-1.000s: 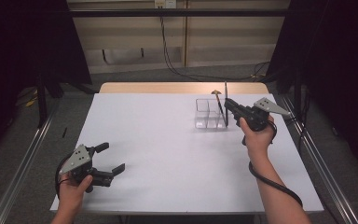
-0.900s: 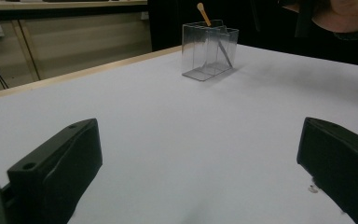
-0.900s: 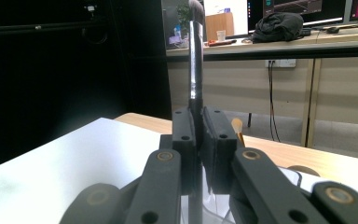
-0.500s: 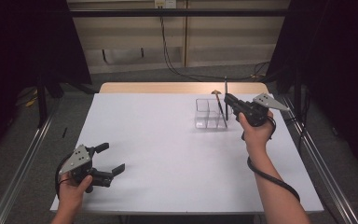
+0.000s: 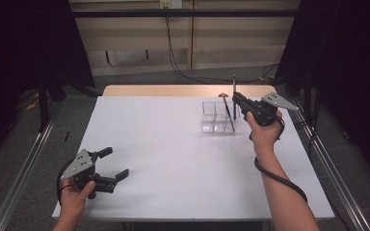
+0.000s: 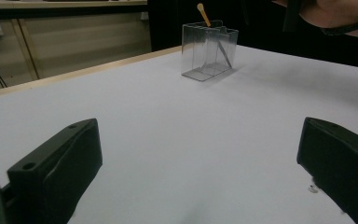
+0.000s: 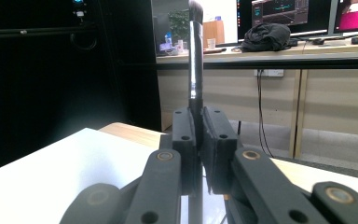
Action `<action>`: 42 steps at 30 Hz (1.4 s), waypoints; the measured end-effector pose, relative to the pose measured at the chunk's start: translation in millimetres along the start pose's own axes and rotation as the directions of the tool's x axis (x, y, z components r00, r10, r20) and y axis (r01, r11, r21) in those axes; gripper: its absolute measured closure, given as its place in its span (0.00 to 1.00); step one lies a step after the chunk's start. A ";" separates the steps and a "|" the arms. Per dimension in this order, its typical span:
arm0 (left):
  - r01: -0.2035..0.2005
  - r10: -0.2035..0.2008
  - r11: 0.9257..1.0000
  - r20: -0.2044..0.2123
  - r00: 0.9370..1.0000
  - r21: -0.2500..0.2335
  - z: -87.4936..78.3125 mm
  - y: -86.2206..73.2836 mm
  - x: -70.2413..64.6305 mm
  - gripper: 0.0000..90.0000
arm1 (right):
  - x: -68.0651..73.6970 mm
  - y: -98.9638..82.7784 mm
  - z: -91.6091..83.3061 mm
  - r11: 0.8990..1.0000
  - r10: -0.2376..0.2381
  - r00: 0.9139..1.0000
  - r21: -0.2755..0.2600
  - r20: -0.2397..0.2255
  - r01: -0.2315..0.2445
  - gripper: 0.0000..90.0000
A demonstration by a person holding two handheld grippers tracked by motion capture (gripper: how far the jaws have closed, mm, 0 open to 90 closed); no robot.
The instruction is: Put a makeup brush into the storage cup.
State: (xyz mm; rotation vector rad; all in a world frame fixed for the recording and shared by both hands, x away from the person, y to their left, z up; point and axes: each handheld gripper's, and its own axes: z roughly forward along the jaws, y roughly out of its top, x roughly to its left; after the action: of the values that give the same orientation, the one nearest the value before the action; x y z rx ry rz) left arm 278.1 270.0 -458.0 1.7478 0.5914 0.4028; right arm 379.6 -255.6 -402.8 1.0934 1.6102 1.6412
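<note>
My right gripper (image 5: 235,99) is at the back right of the table, shut on a thin black brush (image 5: 234,84) that stands upright just above a clear divided holder (image 5: 213,121). Seen from the right gripper view, the jaws (image 7: 196,140) pinch the brush's handle (image 7: 195,60), bristles at the top. A tan-headed brush (image 5: 224,96) and a dark stick (image 5: 229,117) lean inside the holder. My left gripper (image 5: 115,162) rests near the front left edge, open and with nothing in it. In the left gripper view, its jaws (image 6: 200,172) stand wide, with the holder (image 6: 209,51) far ahead.
The white table top (image 5: 173,144) stretches between the two hands. A wooden strip (image 5: 149,90) edges the far side. Metal rails (image 5: 24,163) run along both sides of the table, with cables (image 5: 173,53) on the floor beyond.
My right gripper has risen slightly with the brush, which now stands a little higher over the holder. The left gripper has stayed still.
</note>
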 end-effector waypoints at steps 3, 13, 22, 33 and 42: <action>0.002 -0.002 1.000 -0.002 1.000 0.000 -0.4 -0.1 0.1 0.00 | -1.0 -0.4 2.4 1.000 0.001 1.000 -0.001 0.002 -0.001 0.94; 0.005 -0.005 1.000 -0.003 1.000 -0.004 -0.9 -0.3 0.0 0.00 | -2.7 2.2 7.3 1.000 -0.001 1.000 -0.007 0.008 0.001 0.94; 0.013 -0.013 1.000 -0.002 1.000 -0.006 -1.6 -0.2 -0.7 0.00 | -5.9 4.2 10.1 1.000 0.003 1.000 -0.016 0.003 -0.003 0.94; 0.012 -0.012 1.000 0.002 1.000 -0.005 -1.7 -0.5 -1.2 0.00 | -9.0 6.5 13.9 1.000 -0.002 1.000 -0.017 0.009 0.003 0.94; 0.015 -0.015 1.000 0.002 1.000 -0.011 -2.5 0.5 -2.2 0.00 | -12.0 5.7 16.7 1.000 -0.003 1.000 -0.022 0.017 0.003 0.94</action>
State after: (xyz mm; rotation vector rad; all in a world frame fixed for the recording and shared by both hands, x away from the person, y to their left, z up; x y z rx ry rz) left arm 275.0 270.6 -456.8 1.7319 0.5988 0.3931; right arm 400.6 -258.0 -400.1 1.0905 1.5785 1.6392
